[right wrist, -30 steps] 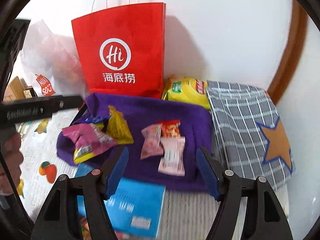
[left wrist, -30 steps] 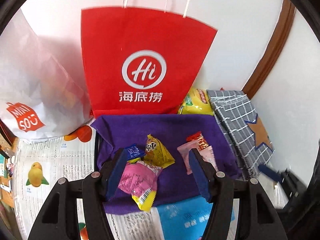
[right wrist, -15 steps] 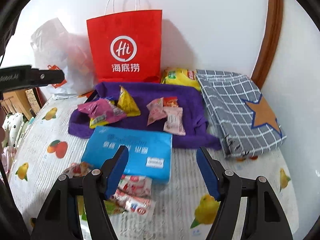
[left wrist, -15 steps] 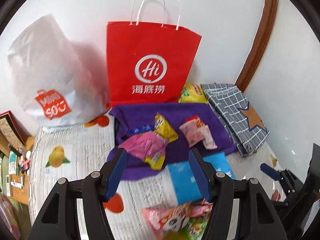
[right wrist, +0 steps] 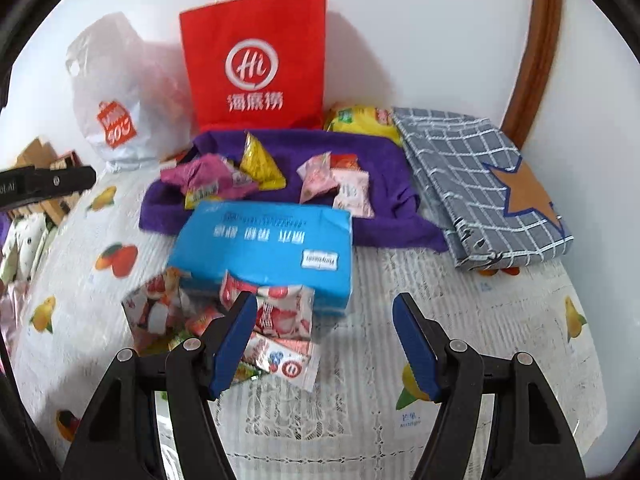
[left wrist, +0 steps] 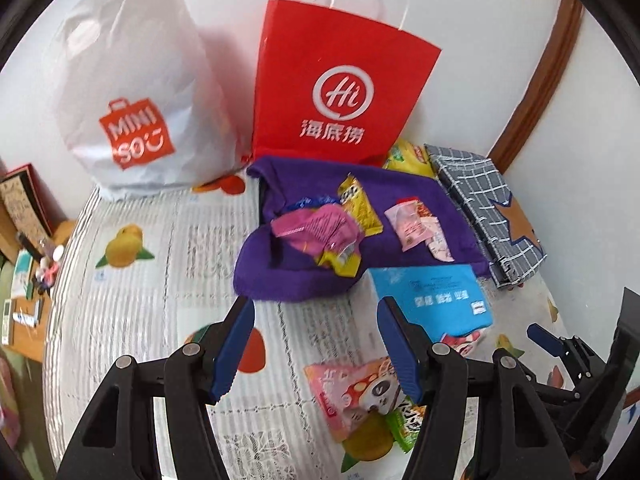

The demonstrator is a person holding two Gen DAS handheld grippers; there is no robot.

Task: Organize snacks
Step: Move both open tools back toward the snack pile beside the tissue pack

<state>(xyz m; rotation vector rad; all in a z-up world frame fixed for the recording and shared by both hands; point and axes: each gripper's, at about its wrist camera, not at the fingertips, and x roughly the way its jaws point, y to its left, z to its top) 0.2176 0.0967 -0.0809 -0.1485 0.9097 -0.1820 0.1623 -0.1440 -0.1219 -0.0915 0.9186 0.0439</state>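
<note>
Hiding some snack packets (right wrist: pixel 224 312), blue box (right wrist: pixel 264 248) sits beyond both spread, empty grippers.

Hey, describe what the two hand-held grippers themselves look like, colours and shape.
Both match. The left hand-held gripper and the right hand-held gripper each have two black angular plastic arms with triangular cutouts and silver pivot screws. Each finger carries a dark blue ribbed pad. Seen from the right wrist camera, the left unit's black body bears partial white lettering. No cables or sleeves show.

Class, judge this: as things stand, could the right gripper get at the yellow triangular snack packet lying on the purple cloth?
Probably yes. The right gripper is open, and the yellow triangular snack packet lies uncovered on the purple cloth; only the blue tissue pack sits between, low enough to pass over.
</note>
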